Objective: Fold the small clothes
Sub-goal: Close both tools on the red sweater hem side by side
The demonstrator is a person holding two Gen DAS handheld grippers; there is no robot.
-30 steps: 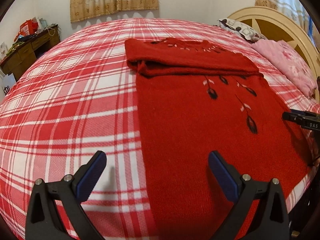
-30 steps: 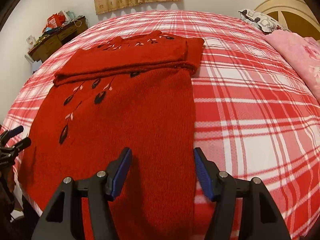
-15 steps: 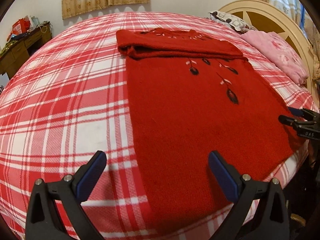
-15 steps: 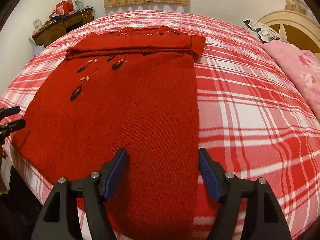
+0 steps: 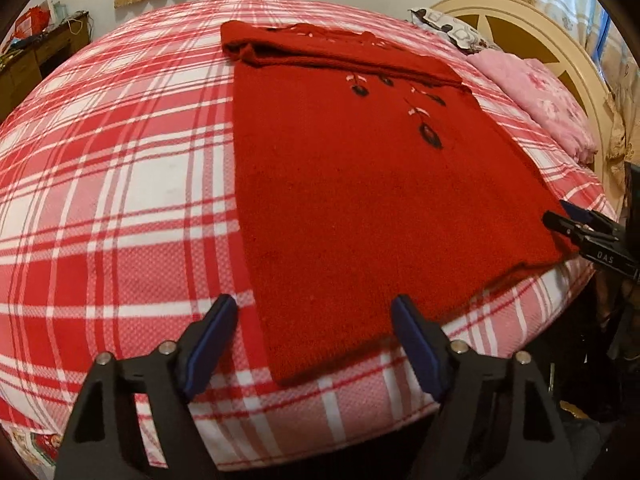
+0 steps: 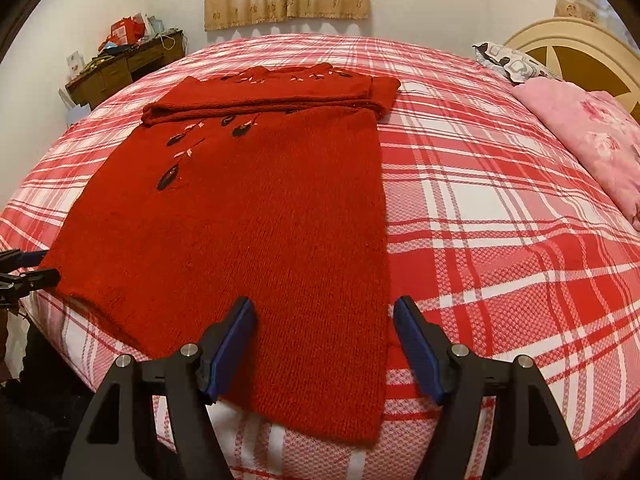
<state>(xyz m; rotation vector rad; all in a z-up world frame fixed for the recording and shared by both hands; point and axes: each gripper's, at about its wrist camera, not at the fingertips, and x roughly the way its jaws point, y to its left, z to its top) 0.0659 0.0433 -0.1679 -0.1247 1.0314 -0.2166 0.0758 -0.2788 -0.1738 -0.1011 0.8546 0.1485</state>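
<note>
A red knitted sweater (image 5: 360, 200) (image 6: 240, 220) with black leaf embroidery lies flat on the red-and-white plaid bed cover (image 5: 120, 200) (image 6: 500, 240). Its sleeves are folded across the top. My left gripper (image 5: 314, 312) hovers over the hem's left corner. Its jaws are closing, with the fabric below and between them and the pads apart from it. My right gripper (image 6: 324, 308) stands open over the hem's right corner. Each view shows the other gripper at its side edge: the right gripper (image 5: 580, 228) and the left gripper (image 6: 28, 272).
A pink flowered blanket (image 5: 540, 96) (image 6: 592, 132) and a patterned pillow (image 6: 508, 60) lie by the cream headboard (image 5: 520, 32). A cluttered wooden desk (image 6: 120, 68) stands by the far wall. The bed's near edge drops off just below the hem.
Both grippers have drawn back toward the bed's near edge, so the sweater's hem now shows. The left jaws have narrowed. The right jaws have widened a little.
</note>
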